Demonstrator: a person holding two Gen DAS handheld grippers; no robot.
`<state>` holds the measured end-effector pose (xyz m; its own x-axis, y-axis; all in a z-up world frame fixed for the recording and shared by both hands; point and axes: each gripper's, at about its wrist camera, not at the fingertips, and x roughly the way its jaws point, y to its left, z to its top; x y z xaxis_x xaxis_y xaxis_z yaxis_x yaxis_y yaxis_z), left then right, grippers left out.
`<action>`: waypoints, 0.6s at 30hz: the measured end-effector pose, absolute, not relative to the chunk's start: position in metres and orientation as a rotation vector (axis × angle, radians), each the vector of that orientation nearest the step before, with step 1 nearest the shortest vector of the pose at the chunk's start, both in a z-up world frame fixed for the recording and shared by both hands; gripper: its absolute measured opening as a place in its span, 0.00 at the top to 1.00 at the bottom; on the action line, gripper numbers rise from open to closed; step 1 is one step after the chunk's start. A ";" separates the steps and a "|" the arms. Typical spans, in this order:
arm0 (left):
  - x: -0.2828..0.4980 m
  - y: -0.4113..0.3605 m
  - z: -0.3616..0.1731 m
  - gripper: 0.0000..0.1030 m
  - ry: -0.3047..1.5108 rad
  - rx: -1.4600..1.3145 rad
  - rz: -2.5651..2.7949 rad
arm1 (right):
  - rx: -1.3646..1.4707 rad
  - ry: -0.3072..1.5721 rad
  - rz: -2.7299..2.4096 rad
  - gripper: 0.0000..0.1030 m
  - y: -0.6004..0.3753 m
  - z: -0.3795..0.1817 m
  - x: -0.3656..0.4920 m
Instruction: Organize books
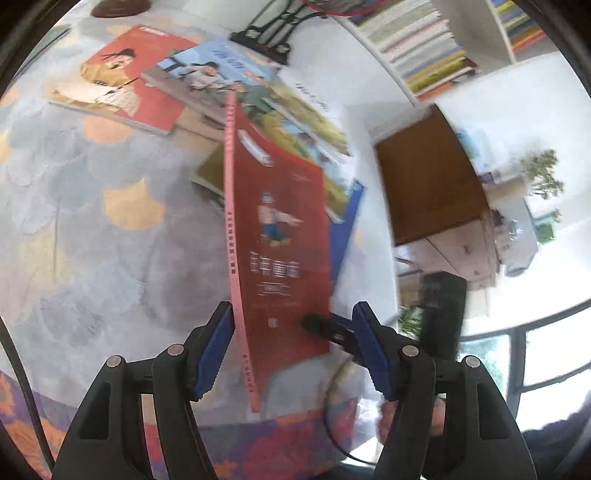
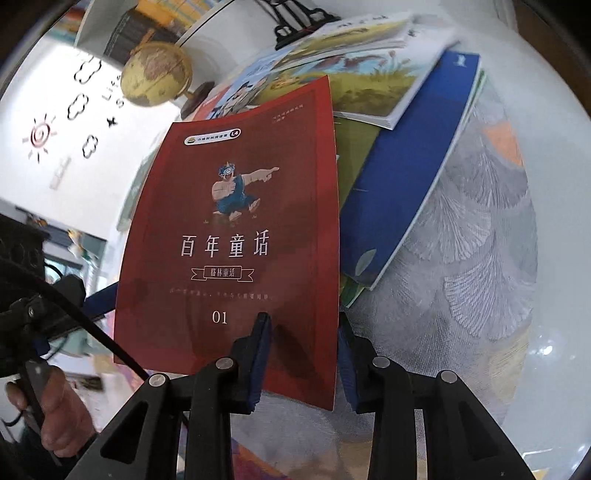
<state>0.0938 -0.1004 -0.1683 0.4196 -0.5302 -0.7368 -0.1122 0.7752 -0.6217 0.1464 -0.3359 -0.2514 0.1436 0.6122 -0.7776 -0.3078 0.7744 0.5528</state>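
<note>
A dark red storybook [image 1: 280, 240] [image 2: 236, 229] with a cartoon giant on its cover is held up above the table. My right gripper [image 2: 303, 321] is shut on its lower right edge, one pad on the cover and the other behind it. That gripper's black finger [image 1: 325, 326] shows pressing on the cover in the left wrist view. My left gripper [image 1: 293, 314] stands open around the book's pink spine side; its right pad is clear of the cover. A blue finger [image 2: 99, 295] of it shows behind the book's left edge.
A loose pile of picture books [image 1: 295, 122] [image 2: 369, 92] with a blue book [image 2: 406, 177] lies on the patterned tablecloth [image 1: 92, 240]. A black bookstand [image 1: 273, 33], a globe [image 2: 157, 74], a bookshelf [image 1: 417, 40] and a person's hand [image 2: 55, 417] are nearby.
</note>
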 end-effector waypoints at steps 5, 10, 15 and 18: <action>0.113 -0.108 -0.225 0.40 1.240 -0.694 -0.264 | 0.323 1.272 0.681 0.67 -0.339 -0.253 0.148; 0.121 -0.119 -0.220 0.40 1.227 -0.793 -0.378 | 0.343 1.292 0.664 0.63 -0.338 -0.251 0.148; 0.124 -0.112 -0.205 0.40 1.177 -1.062 -0.619 | 0.438 1.336 0.710 0.34 -0.348 -0.239 0.152; 0.128 -0.108 -0.207 0.40 1.173 -1.134 -0.664 | 0.611 1.332 0.751 0.33 -0.364 -0.243 0.160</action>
